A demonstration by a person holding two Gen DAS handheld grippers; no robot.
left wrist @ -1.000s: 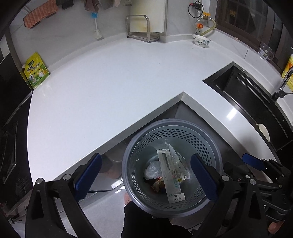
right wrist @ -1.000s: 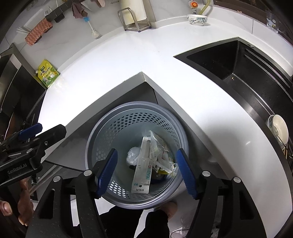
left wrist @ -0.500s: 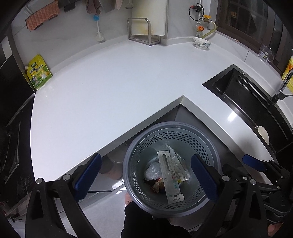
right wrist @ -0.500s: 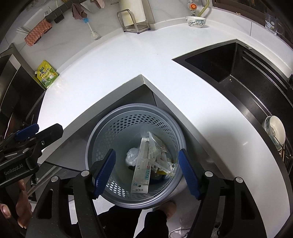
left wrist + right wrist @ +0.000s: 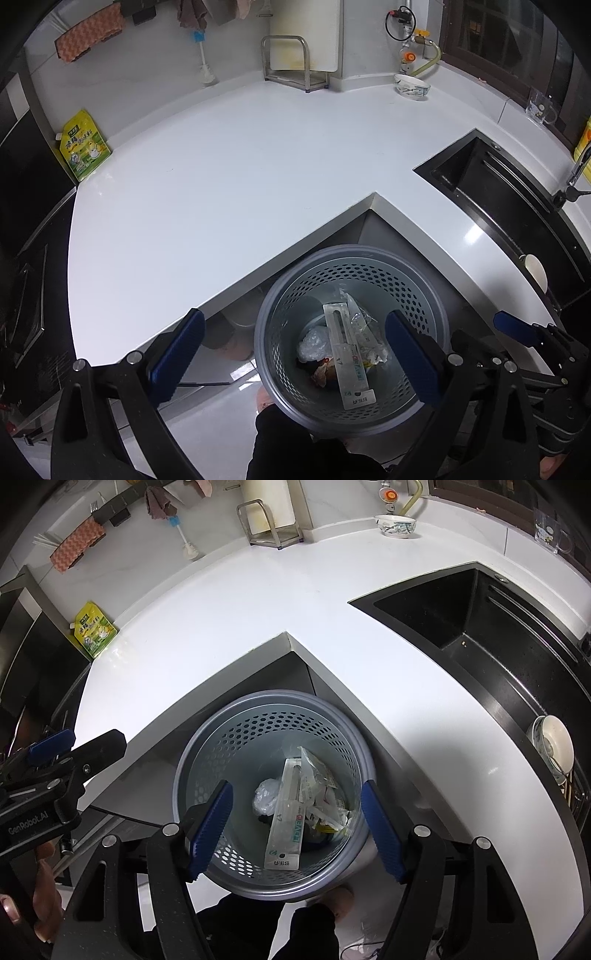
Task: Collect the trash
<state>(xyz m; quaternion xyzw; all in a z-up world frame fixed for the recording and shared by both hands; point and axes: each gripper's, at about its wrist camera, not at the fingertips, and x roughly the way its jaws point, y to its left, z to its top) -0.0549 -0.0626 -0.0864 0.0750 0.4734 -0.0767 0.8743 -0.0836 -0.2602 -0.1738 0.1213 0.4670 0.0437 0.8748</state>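
While both jaws gape, bin (image 5: 280,387) below, counter (image 5: 221,177) beyond

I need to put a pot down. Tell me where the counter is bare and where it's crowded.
Bare: the broad middle of the white counter, from the yellow pouch at its left edge to the black sink, and forward to the inside corner above the bin. Crowded: the back wall, with the metal rack, brush and bowl.

Yellow-green pouch (image 5: 84,147) leaning at tabletop (image 5: 221,177) edge; patterned bowl (image 5: 412,85) sitting near the metal rack (image 5: 291,70) — black sink (image 5: 480,635) lying to the right.
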